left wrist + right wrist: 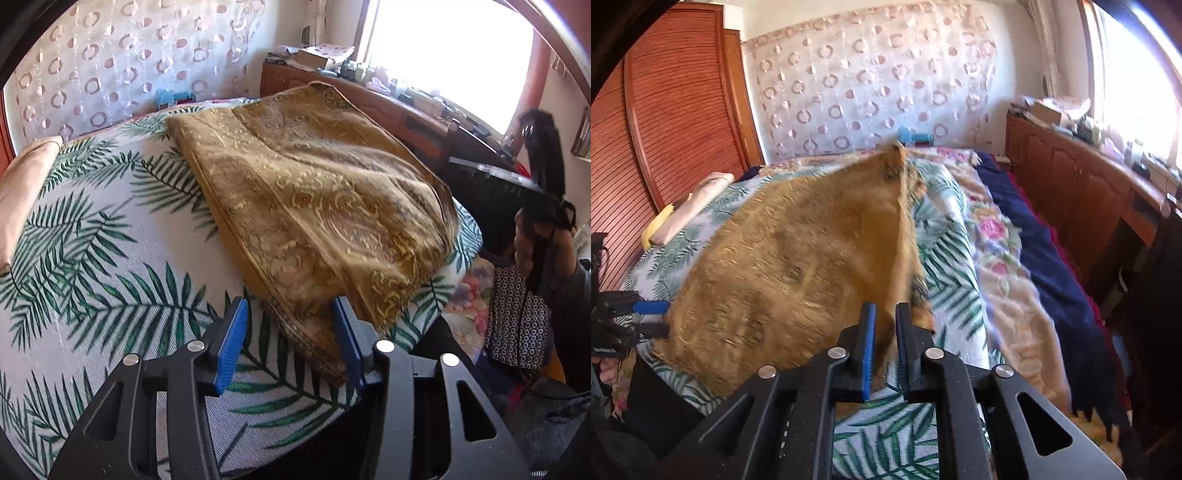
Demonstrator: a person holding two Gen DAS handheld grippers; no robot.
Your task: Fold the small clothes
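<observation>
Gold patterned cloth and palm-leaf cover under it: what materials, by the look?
Gold patterned cloth: looks like a woven brocade with a slight sheen; raised paisley scrollwork, corded hem. Its other face looks plainer and matte in the right wrist view. Palm-leaf bed cover: matte ribbed weave, probably printed cotton; fine parallel lines show.

The left gripper (290,345) points down over the near corner of the gold patterned cloth (317,192), its black jaws standing apart, the blue-padded fingers (231,347) either side of that corner without pressing it. The right gripper (885,347) tilts down at the cloth's near right edge, its blue-lined fingers (868,354) drawn close with a fold of cloth pinched between them.
</observation>
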